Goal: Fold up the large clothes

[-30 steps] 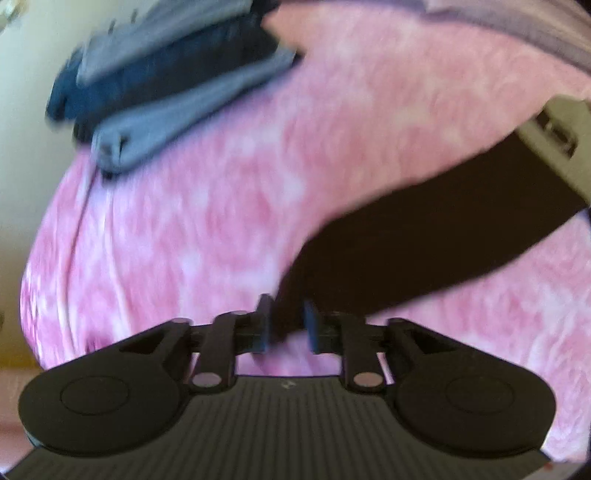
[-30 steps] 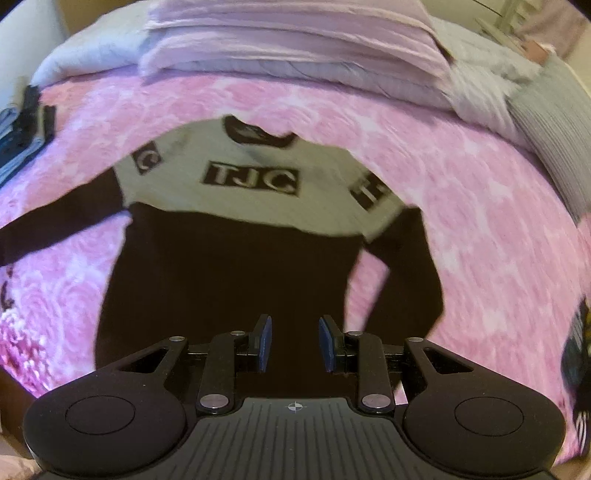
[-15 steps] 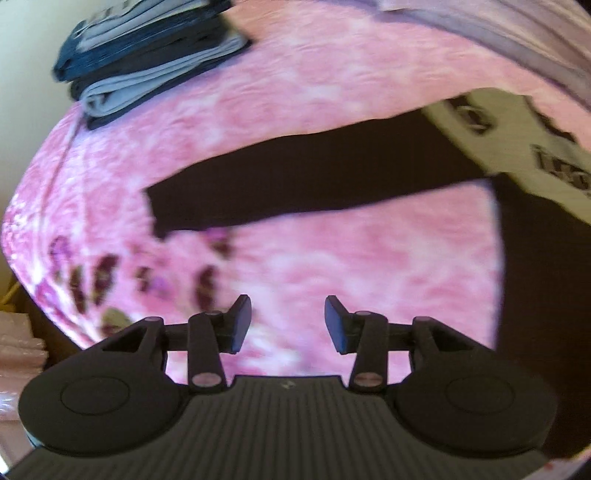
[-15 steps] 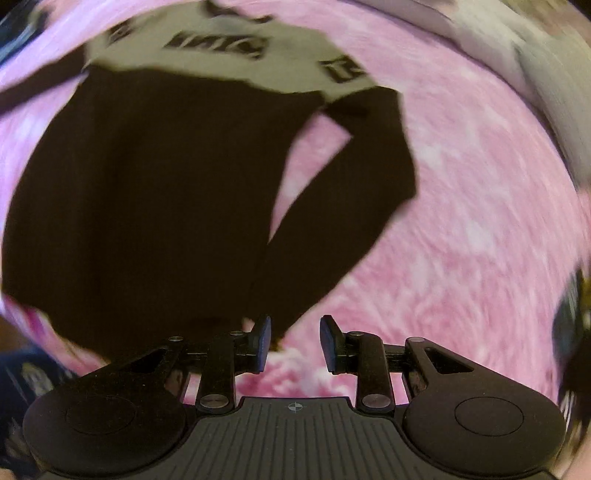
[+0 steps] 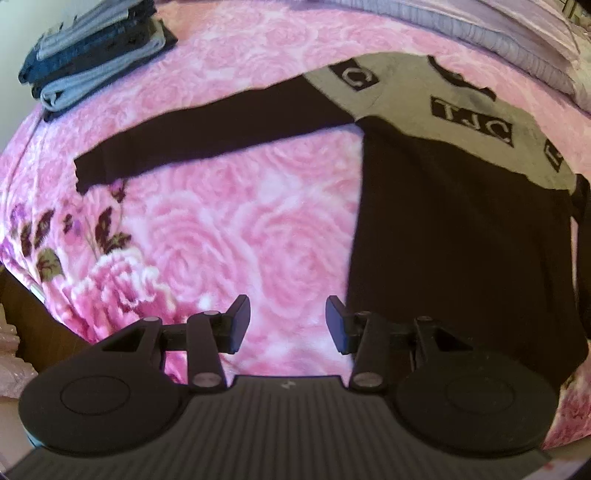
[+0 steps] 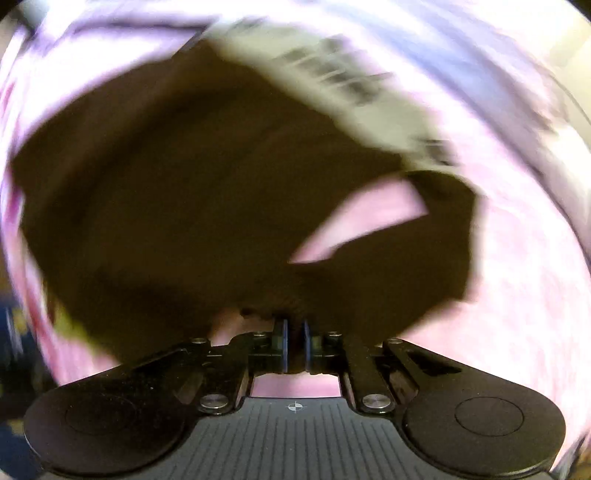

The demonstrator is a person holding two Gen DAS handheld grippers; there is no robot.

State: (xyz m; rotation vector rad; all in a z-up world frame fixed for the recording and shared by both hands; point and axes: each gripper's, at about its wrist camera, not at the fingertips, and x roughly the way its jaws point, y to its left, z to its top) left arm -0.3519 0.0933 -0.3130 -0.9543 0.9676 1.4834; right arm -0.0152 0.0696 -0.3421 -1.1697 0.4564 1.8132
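A dark brown sweater [image 5: 461, 236] with a grey chest band lettered "TJC" lies flat on a pink rose-patterned blanket [image 5: 229, 236]. Its left sleeve [image 5: 207, 129] stretches out straight to the left. My left gripper [image 5: 288, 321] hovers open above bare blanket, just left of the sweater's lower hem, holding nothing. In the blurred right wrist view the sweater [image 6: 184, 206] fills the frame, and its right sleeve [image 6: 424, 258] bends back toward the camera. My right gripper [image 6: 294, 343] is shut on the dark cuff end of that sleeve.
A stack of folded grey and navy clothes [image 5: 96, 51] sits at the blanket's far left corner. Pale lilac pillows or bedding [image 5: 498, 26] line the far edge. The bed's left edge drops to dark furniture [image 5: 40, 325].
My left gripper let go of the left sleeve, opened wide and drew back toward the hem. My right gripper dropped to the right sleeve's cuff and shut on it.
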